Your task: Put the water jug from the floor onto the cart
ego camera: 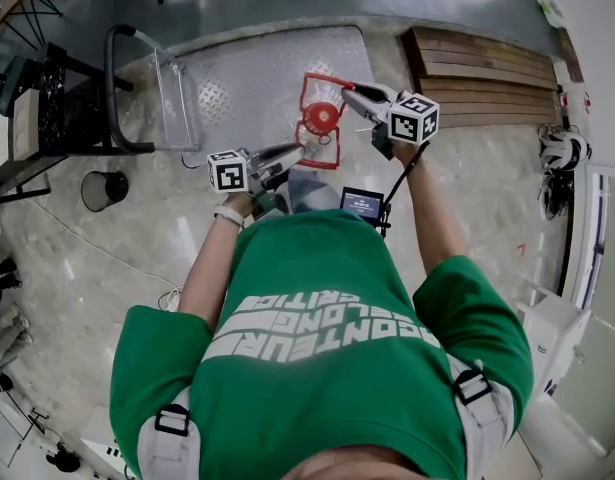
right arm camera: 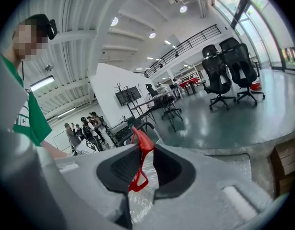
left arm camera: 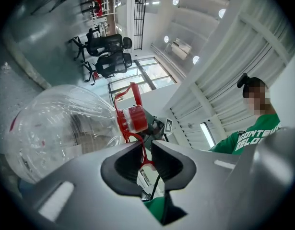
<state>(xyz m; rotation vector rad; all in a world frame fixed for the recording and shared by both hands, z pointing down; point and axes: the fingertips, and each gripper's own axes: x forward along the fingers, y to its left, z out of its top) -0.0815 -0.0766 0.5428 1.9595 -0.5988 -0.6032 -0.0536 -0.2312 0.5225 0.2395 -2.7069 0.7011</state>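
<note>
A clear water jug (left arm camera: 61, 128) with a red cap (ego camera: 320, 118) and a red carrying handle (ego camera: 332, 83) hangs in the air over the cart's diamond-plate deck (ego camera: 247, 78). My left gripper (ego camera: 297, 152) is shut on the near-left edge of the red handle (left arm camera: 137, 135). My right gripper (ego camera: 349, 94) is shut on the handle's right side, and the red strip (right arm camera: 139, 164) sits pinched between its pads. Seen from above in the head view, the jug's clear body is hard to make out under the cap. The cart's black push bar (ego camera: 119, 88) stands at the deck's left end.
A black bin (ego camera: 105, 190) stands on the floor left of me. A wooden pallet (ego camera: 487, 88) lies right of the cart. Dark desk frames (ego camera: 47, 108) crowd the far left. Gear lies by the right wall (ego camera: 559, 150). Office chairs (right arm camera: 229, 66) and several people (right arm camera: 82, 128) are farther off.
</note>
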